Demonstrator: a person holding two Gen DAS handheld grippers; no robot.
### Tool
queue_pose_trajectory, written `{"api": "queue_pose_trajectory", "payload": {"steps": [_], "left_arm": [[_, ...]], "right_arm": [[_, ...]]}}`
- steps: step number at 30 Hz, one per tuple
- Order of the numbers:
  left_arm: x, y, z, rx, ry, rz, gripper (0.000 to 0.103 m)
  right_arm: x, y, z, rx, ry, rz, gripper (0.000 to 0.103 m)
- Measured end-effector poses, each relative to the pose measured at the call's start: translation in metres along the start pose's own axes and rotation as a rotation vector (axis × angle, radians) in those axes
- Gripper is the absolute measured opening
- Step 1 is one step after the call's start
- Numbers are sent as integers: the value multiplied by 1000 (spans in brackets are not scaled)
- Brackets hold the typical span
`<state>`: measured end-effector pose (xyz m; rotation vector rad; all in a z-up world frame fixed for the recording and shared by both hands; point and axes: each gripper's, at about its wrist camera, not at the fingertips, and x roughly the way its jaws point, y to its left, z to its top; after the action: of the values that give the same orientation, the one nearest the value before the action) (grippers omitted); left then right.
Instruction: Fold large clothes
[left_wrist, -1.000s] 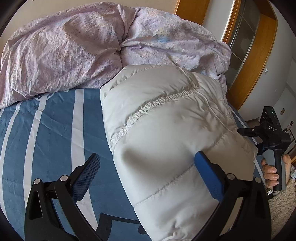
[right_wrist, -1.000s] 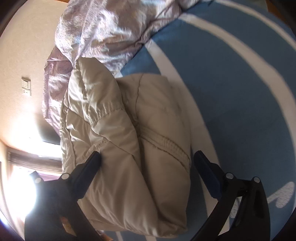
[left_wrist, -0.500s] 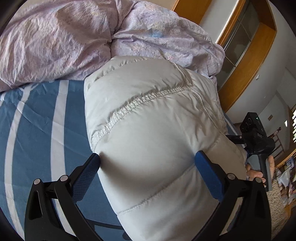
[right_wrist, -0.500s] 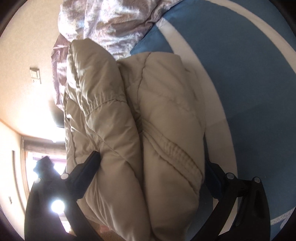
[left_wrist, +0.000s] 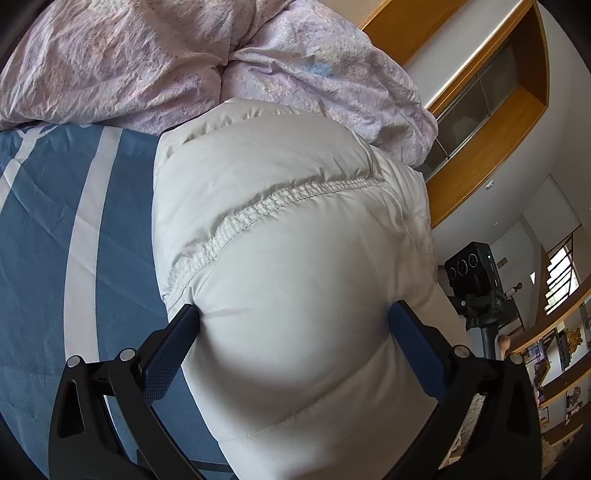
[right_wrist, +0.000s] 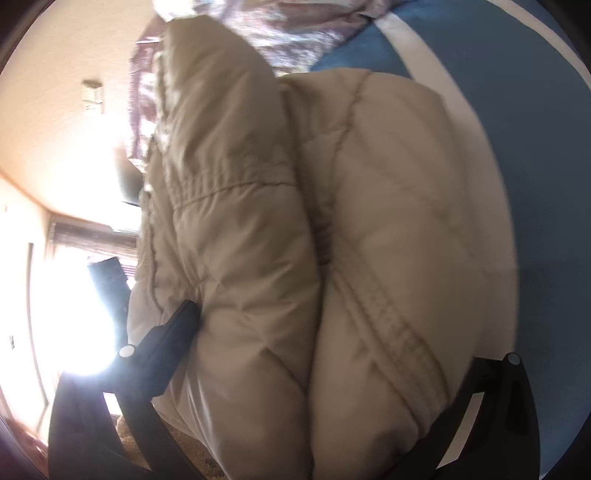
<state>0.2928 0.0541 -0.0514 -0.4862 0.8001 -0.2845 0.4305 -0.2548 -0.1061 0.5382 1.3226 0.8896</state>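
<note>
A folded, puffy light grey down jacket (left_wrist: 295, 236) lies on the blue and white striped bed sheet (left_wrist: 66, 221). My left gripper (left_wrist: 293, 325) is wide open with both blue pads pressed against the jacket's sides, the bulge filling the gap. In the right wrist view the same jacket (right_wrist: 332, 240) looks beige, folded in two thick layers. My right gripper (right_wrist: 332, 332) is wide open around the folded end; its left finger (right_wrist: 181, 321) touches the jacket and its right finger is hidden behind the fabric.
A crumpled lilac duvet (left_wrist: 166, 62) lies bunched behind the jacket. A wooden wardrobe (left_wrist: 491, 147) stands to the right of the bed. The other handheld gripper (left_wrist: 476, 277) shows past the jacket's right edge. A bright window (right_wrist: 62, 295) glares in the right wrist view.
Both grippers have pushed in onto the jacket from opposite ends. The jacket now fills each open jaw and bulges between the pads. Neither jaw has closed.
</note>
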Motion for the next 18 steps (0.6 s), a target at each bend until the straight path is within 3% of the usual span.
{"api": "queue_pose_trajectory", "payload": {"steps": [3, 8, 10, 15, 18], "left_arm": [[-5, -2, 0, 5, -23, -7, 98], [-25, -12, 2, 66, -87, -15, 81], [-31, -13, 5, 83, -110, -2, 77], [-51, -4, 14, 107, -179, 63, 66], [-66, 12, 18, 98, -218, 113, 65]], "right_arm": [[4, 8, -6, -71, -31, 47, 97], [-3, 12, -8, -112, -71, 84, 70], [-4, 16, -13, -132, -78, 92, 65], [20, 35, -1, -172, -85, 75, 63], [36, 54, 7, -211, -79, 65, 63]]}}
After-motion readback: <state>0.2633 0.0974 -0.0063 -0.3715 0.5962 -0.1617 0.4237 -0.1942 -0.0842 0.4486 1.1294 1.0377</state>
